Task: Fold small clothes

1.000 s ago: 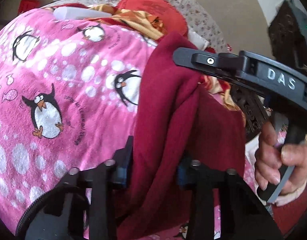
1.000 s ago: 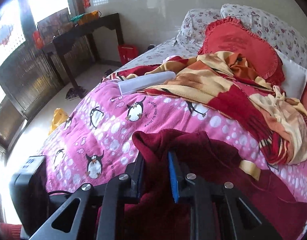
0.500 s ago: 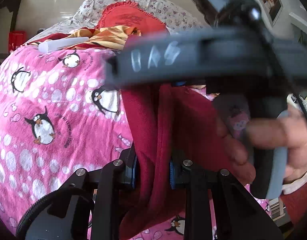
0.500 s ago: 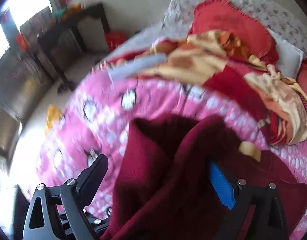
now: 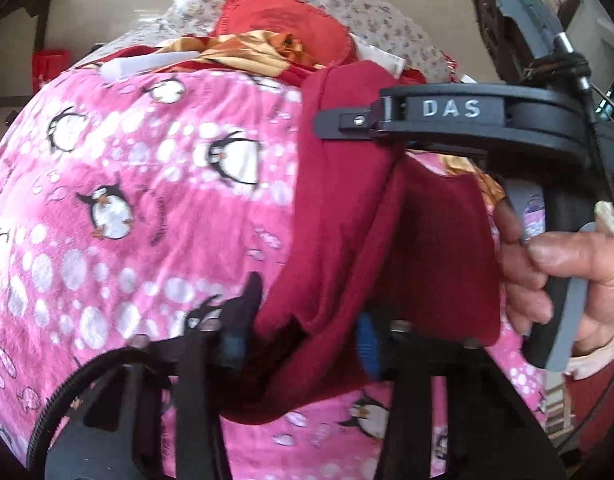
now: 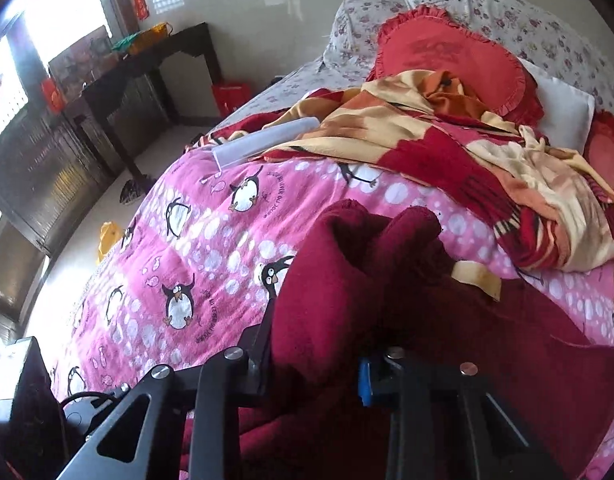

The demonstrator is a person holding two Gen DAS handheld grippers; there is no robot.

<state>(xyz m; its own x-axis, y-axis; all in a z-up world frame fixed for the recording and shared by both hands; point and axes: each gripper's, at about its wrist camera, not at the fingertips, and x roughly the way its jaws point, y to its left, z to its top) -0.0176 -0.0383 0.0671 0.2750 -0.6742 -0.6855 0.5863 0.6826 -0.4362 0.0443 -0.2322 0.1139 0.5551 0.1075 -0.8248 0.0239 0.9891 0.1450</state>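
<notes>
The bed (image 6: 211, 264), under its pink penguin blanket (image 5: 127, 208), carries the dark red garment (image 5: 347, 216), whose lower edge both views cut off behind the rigs. The left claw (image 5: 303, 340) has spread wider than half a second ago, cloth draped loosely between. The right claw (image 6: 315, 364) has narrowed since then onto a bunched fold. Only the left view shows the right hand (image 5: 563, 272).

Two close wrist views, shared bedspread (image 5: 107, 168)
</notes>
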